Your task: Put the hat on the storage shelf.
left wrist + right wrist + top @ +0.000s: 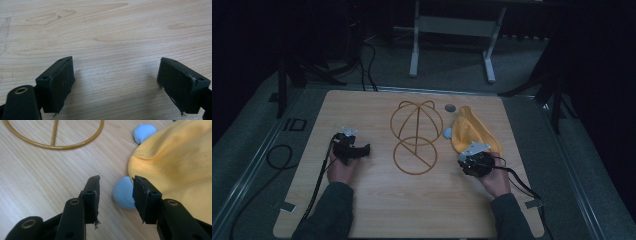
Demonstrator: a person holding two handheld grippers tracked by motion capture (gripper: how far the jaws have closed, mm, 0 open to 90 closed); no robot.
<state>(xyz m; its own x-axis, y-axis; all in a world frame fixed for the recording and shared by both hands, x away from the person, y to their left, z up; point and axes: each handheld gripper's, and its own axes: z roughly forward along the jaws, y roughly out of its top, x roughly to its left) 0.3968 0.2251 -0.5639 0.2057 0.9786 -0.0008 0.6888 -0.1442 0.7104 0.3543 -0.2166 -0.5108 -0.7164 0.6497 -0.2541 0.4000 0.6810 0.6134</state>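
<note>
Jaws spread wide on your left gripper [116, 82], over bare tabletop [112, 37]; your right gripper [116, 195] (part open, holding nothing) sits beside the yellow cloth [180, 162], a blue pad [123, 193] between its jaws.

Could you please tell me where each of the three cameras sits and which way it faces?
High view: above the person's side, looking forward and down on the wooden table; forearms, left gripper, right gripper show.
Left gripper view: rides the left gripper, facing bare wood between wide-apart jaws.
Right gripper view: rides the right gripper, facing a pale blue round pad, yellow fabric cap, gold wire frame.
The cap and frame also appear in the high view.
</note>
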